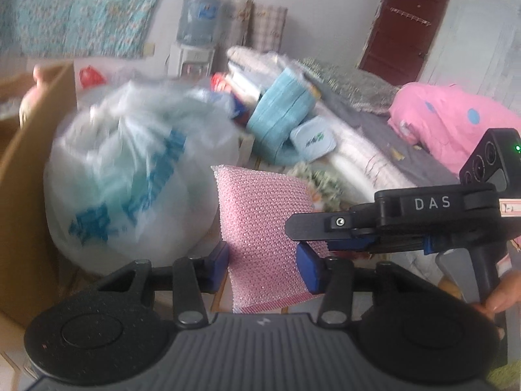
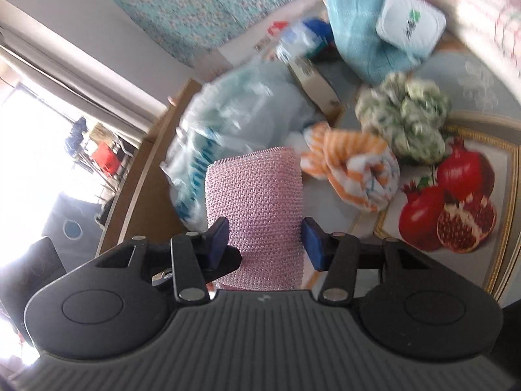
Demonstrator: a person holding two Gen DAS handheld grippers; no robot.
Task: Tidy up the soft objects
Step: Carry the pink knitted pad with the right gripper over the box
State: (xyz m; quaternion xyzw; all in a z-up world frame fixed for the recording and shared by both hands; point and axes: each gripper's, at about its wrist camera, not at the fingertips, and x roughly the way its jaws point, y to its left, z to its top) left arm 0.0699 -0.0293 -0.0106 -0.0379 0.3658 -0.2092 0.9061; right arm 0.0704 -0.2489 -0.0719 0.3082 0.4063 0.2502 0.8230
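A pink sparkly scrub pad (image 1: 260, 228) stands between the blue pads of my left gripper (image 1: 263, 265), which is shut on it. My right gripper (image 2: 264, 242) also grips the same pad (image 2: 257, 202); its black body (image 1: 407, 221) reaches in from the right in the left wrist view. An orange-striped cloth (image 2: 355, 169) and a green-white scrunched cloth (image 2: 407, 120) lie on the table to the right of the pad.
A large white plastic bag (image 1: 136, 176) fills a cardboard box (image 1: 29, 169) on the left. Blue folded towels (image 1: 283, 107) and a pink quilt (image 1: 456, 120) lie on a bed behind. The table mat shows pomegranates (image 2: 452, 202).
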